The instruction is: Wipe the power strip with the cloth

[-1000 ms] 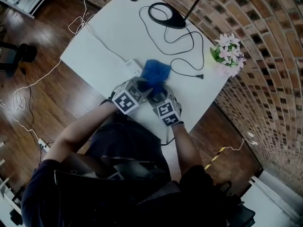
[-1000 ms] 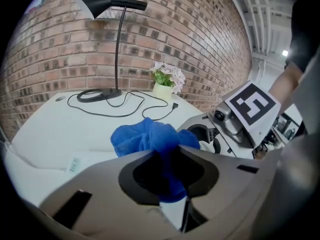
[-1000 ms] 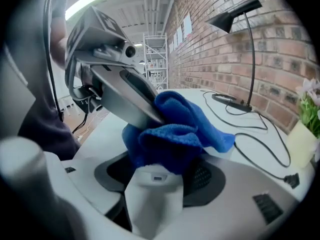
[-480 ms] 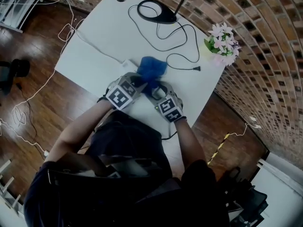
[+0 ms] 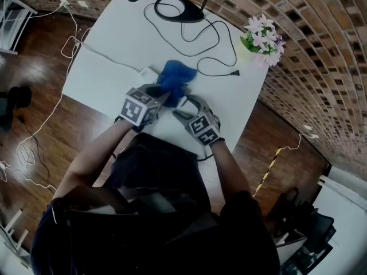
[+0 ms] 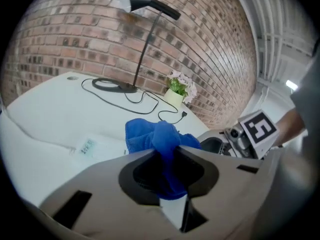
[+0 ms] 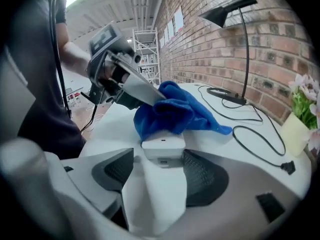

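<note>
White worktop (image 5: 114, 56): the right gripper (image 7: 159, 166) has just been opening, fingers apart round the strip (image 7: 162, 145); left gripper (image 6: 167, 171) fingers clamp the cloth (image 6: 150, 136). Bracing seems over.

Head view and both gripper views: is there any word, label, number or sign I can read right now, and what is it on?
No text here can be read.
Label on the power strip: greenish print, too small to read.
Square markers on the cubes: black-and-white patterns, no letters.
White sheets on the brick wall: blurred, unreadable.
</note>
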The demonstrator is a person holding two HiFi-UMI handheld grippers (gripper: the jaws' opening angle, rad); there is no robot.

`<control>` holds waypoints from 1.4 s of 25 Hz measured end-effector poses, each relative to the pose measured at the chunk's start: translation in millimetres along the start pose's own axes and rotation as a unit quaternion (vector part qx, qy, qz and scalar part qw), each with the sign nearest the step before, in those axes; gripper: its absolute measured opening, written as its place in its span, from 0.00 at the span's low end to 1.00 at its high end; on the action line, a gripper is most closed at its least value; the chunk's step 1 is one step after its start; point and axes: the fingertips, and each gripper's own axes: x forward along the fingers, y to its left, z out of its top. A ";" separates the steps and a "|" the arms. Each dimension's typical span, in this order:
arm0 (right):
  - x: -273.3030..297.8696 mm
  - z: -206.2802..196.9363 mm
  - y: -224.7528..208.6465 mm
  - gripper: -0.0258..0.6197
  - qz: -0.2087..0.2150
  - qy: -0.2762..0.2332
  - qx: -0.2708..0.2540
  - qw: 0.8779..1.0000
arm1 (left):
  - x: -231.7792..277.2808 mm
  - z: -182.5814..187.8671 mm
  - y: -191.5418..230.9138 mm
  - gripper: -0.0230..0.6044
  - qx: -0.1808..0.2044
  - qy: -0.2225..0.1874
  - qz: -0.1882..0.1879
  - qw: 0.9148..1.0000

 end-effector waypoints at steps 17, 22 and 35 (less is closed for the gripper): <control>16.3 15.9 -3.4 0.47 -0.008 -0.031 -0.005 0.999 | 6.6 -2.7 -13.8 0.16 0.011 0.044 -0.053 0.998; 15.8 15.1 -6.2 0.47 -0.006 -0.029 -0.002 1.000 | 4.3 1.2 -0.9 0.16 0.064 0.045 -0.028 0.997; 15.9 14.9 -4.9 0.48 -0.010 -0.032 0.000 0.999 | -11.7 6.1 2.3 0.16 0.116 0.024 -0.008 0.993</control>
